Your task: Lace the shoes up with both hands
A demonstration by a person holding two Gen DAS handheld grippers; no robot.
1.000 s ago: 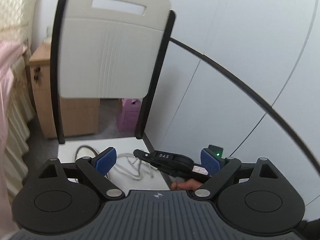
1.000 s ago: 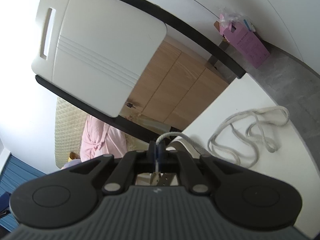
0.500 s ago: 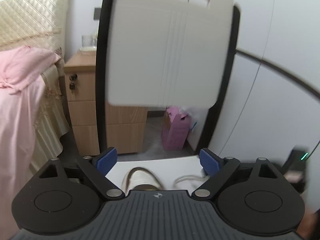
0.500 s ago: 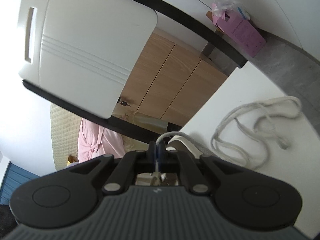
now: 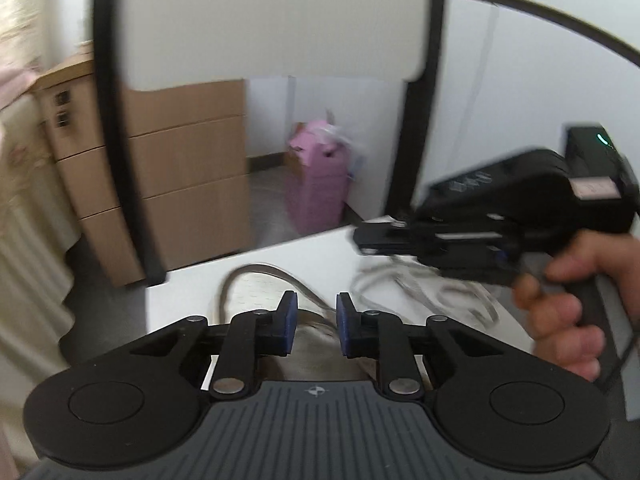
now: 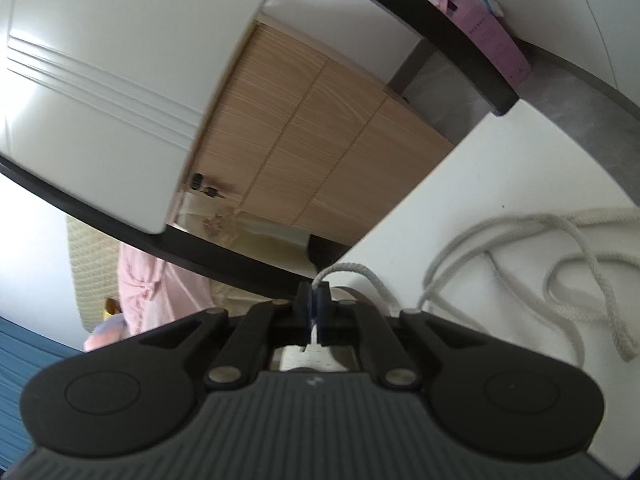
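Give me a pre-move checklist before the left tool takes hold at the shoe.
1. Right tool shut on the lace: ok, cord pinched between its pads.
2. Left tool has a gap: ok. Its jaws have just been closing, and nothing shows pressed between the pads.
3. Shoe lined up ahead of the left tool: ok, its opening lies just beyond the fingertips.
4. Slack lace free on the white table: ok, loose loops lie unknotted.
5. Eyelet to thread next: cannot tell, hidden and blurred.
6. Room between the two tools: ok, the right tool sits off to the side in the left view.
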